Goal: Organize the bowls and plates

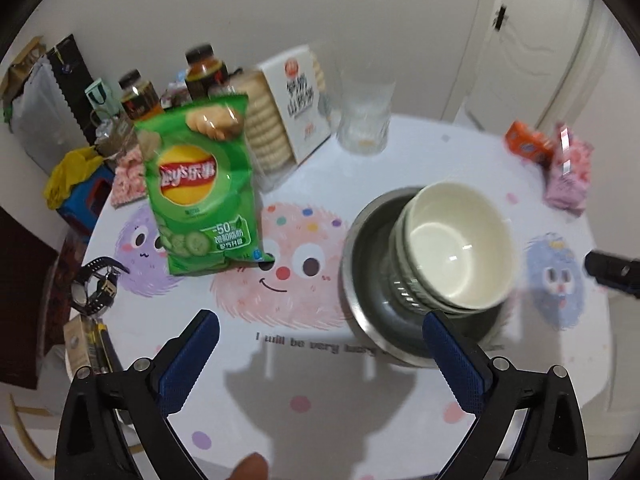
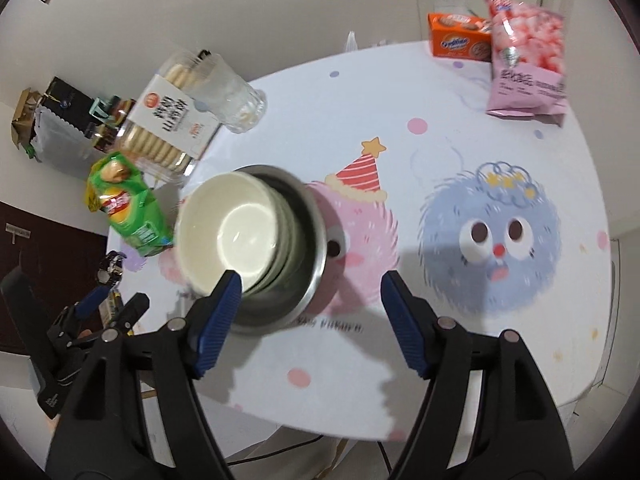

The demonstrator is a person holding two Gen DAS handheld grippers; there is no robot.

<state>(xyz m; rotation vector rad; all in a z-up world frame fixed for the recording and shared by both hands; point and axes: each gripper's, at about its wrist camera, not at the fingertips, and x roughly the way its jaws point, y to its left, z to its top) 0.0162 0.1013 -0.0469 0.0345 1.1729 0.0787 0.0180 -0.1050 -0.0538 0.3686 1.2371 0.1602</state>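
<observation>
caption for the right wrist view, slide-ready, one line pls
Open right gripper above nested cream bowls in a steel basin on the cartoon-print table.

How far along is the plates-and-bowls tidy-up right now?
Done: the cream ceramic bowls sit nested in a stack inside the round stainless steel basin on the cartoon-printed white table. In hand: nothing; the left gripper and right gripper are both open and empty above the table. Left: no other loose dishes show, so it looks near finished.

steel basin (image 1: 360,240): brushed metal | bowls (image 1: 460,240): glossy cream ceramic | chip bag (image 1: 200,192): shiny plastic film
</observation>
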